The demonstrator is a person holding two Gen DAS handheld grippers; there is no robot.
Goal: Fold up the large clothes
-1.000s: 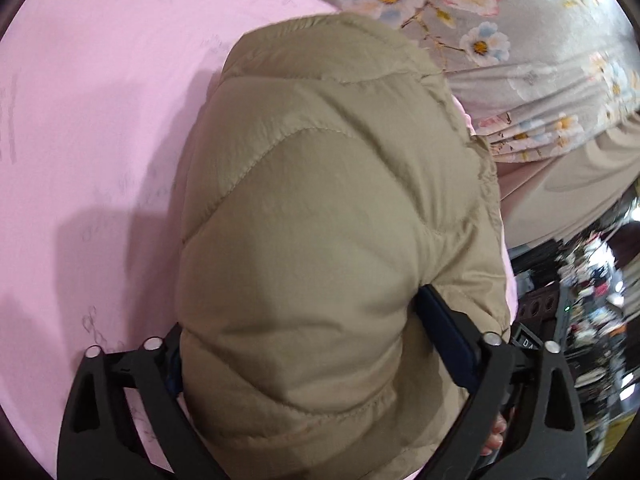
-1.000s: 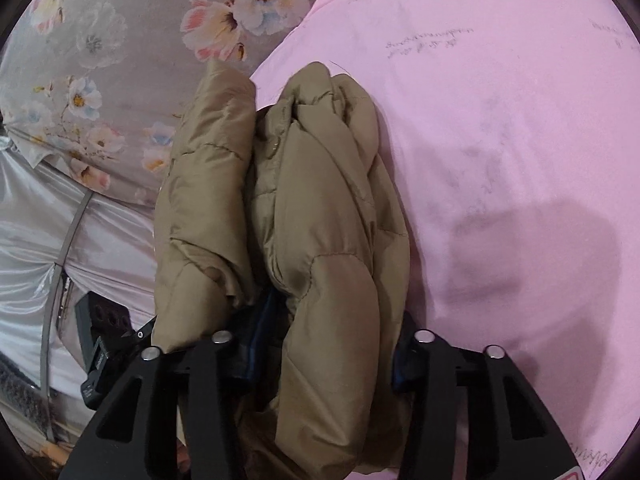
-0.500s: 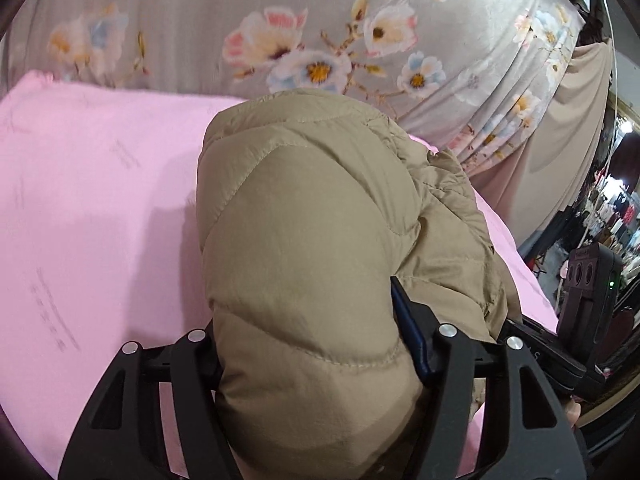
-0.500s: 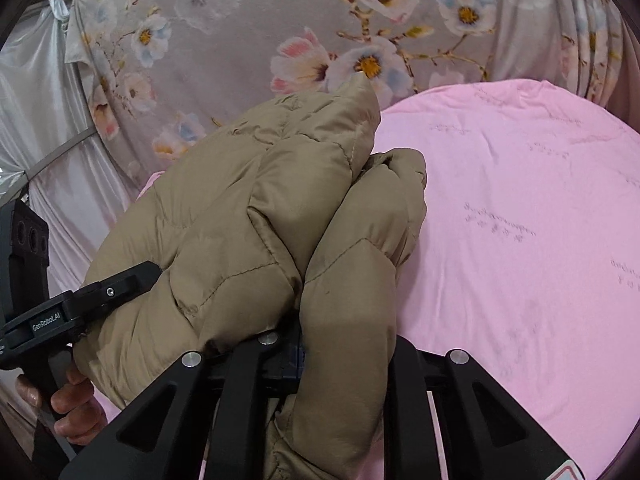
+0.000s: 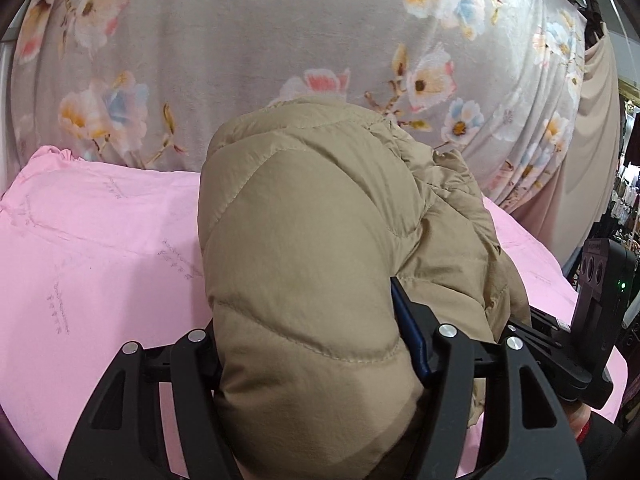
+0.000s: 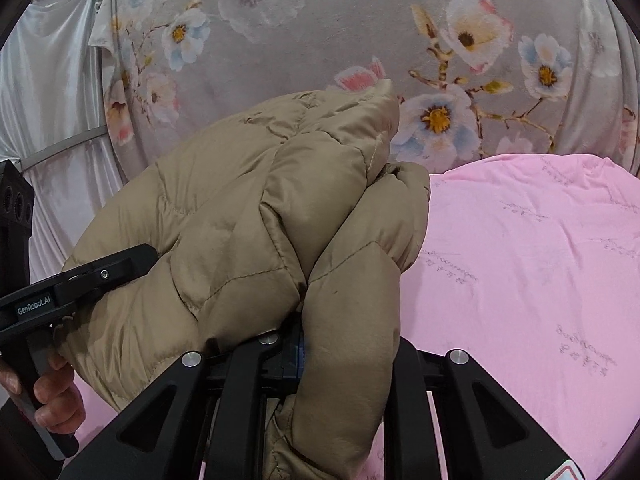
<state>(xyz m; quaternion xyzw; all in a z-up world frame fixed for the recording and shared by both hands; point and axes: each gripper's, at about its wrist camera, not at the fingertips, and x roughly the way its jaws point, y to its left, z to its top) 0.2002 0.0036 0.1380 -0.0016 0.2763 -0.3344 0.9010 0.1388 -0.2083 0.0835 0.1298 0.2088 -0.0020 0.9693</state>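
A tan quilted puffer jacket [image 5: 304, 264] is bunched up and held above a pink sheet [image 5: 92, 264]. My left gripper [image 5: 312, 336] is shut on a thick fold of it; the padding bulges between and over the fingers. My right gripper [image 6: 340, 344] is shut on another fold of the jacket [image 6: 248, 216], which hangs down between its fingers. The left gripper also shows in the right wrist view [image 6: 108, 272], clamped on the jacket's left side. The right gripper's body shows at the right edge of the left wrist view [image 5: 592, 308].
The pink sheet [image 6: 532, 264] covers the surface below. A grey floral curtain [image 5: 280, 32] hangs right behind it. White satin fabric [image 6: 48, 92] hangs at the far left. A beige cloth [image 5: 592, 152] and shop racks are at the far right.
Both grippers have tilted up with the jacket, so the floral curtain now fills the top of both views. The jacket has lifted off the sheet. Both grips are unchanged.
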